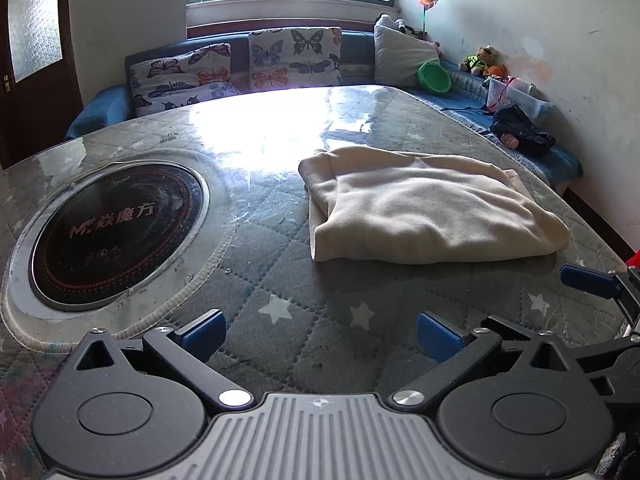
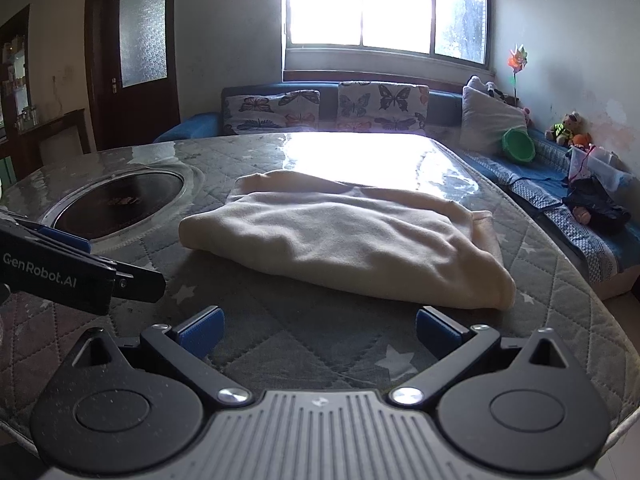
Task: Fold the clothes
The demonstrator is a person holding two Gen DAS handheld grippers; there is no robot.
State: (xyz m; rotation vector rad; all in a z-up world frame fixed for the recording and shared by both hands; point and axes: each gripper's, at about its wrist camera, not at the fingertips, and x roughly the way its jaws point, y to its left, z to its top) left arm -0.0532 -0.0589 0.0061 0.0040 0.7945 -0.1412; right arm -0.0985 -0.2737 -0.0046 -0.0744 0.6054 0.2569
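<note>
- At the far left of our counter (image 1: 280,272), a round black cooktop (image 1: 116,232) sits sunk into the quilted, star-printed cover, well apart from the garment.
- Our left claw (image 1: 320,336) hangs low over the near edge of the counter, its 2 blue pads (image 1: 202,334) spread wide, with nothing between them and nothing touching them.
- The cream garment (image 1: 424,208) lies right of centre on the counter, already folded into a thick, roughly rectangular bundle of several layers; we judge the fold close to finished.
- We expect it to handle as soft, light and limp: it will sag from any single grip, and the top layers may slide over each other if dragged.
- The best hold looks like the thick folded edge nearest us, 1 claw toward each end, so the layers stay pinched together.
- Our right claw (image 2: 320,332) sits just short of that near edge, its blue pads (image 2: 434,334) also wide apart, gripping nothing and clear of the fabric.
- In the left wrist view, 1 blue fingertip of the right claw shows at the right border, beside the bundle's near right corner.
- Beyond the counter, to the right, a blue sofa (image 2: 540,196) carries cushions, a green bowl (image 2: 519,144) and soft toys.
</note>
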